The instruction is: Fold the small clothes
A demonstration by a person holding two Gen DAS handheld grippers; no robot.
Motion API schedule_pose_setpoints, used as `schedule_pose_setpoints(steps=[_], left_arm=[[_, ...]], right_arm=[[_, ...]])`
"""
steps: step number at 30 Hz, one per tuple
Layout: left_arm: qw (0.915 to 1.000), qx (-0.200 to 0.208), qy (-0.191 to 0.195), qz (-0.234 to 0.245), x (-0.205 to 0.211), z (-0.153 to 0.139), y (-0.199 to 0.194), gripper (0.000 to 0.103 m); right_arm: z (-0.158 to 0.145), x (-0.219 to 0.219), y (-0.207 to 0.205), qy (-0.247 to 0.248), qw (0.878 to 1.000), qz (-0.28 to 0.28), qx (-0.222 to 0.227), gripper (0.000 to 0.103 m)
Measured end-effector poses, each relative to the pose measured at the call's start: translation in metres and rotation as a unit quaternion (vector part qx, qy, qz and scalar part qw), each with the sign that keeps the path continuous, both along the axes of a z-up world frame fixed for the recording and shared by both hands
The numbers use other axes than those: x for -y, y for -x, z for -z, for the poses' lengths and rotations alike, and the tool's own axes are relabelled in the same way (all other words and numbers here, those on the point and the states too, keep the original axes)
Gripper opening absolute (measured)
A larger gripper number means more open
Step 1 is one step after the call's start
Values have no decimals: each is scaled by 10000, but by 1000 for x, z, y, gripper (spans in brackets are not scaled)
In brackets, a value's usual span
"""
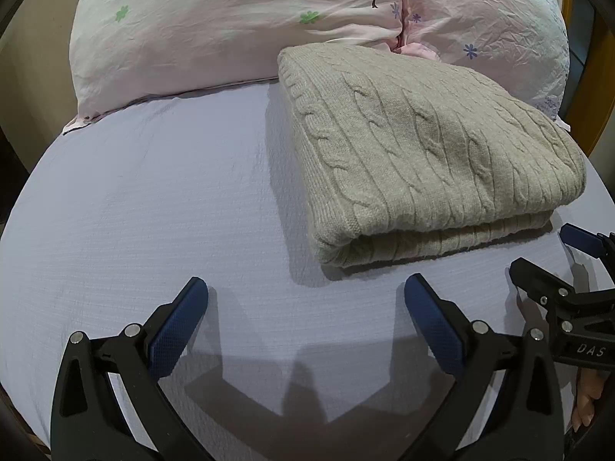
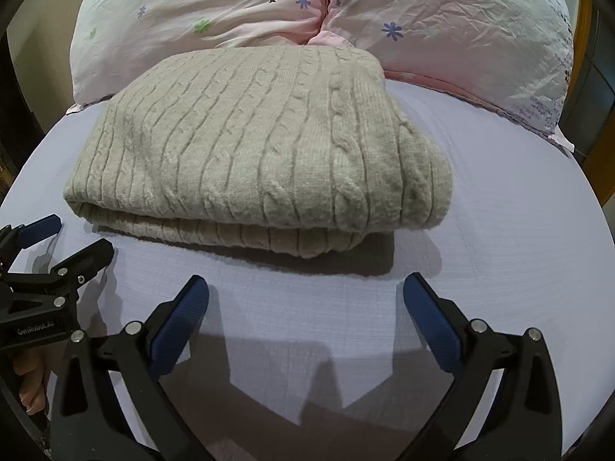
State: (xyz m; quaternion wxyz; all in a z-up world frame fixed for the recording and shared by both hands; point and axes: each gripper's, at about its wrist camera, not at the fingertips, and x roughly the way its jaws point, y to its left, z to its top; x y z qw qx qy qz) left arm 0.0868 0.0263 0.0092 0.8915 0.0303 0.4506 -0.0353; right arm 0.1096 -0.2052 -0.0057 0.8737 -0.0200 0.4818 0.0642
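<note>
Folded sweater on the bed, pillows behind it, both claws in front.

The sweater [image 2: 253, 146] lies folded on the bed [image 1: 153, 199], its far edge touching the two pillows, which sit side by side at the head: one pillow [image 1: 215, 30] on the left, the other pillow [image 2: 453, 27] on the right. The left claw [image 1: 305, 299] and right claw [image 2: 305, 299] hover near the sweater's front fold, apart from it, the left one beside the right.

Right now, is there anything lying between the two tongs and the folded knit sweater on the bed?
Nothing visible does. Only bare lavender bedsheet separates the open left tongs and the open right tongs from the near edge of the folded sweater. The pillows lie behind the sweater, not in the way.
</note>
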Motion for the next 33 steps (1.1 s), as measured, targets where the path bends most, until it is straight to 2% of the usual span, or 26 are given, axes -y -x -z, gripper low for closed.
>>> schedule_pose_setpoints(steps=[33], left_arm=[[10000, 1, 1, -13, 0, 0, 0, 102]], right_arm=[[-1, 1, 0, 3, 10000, -27, -2, 101]])
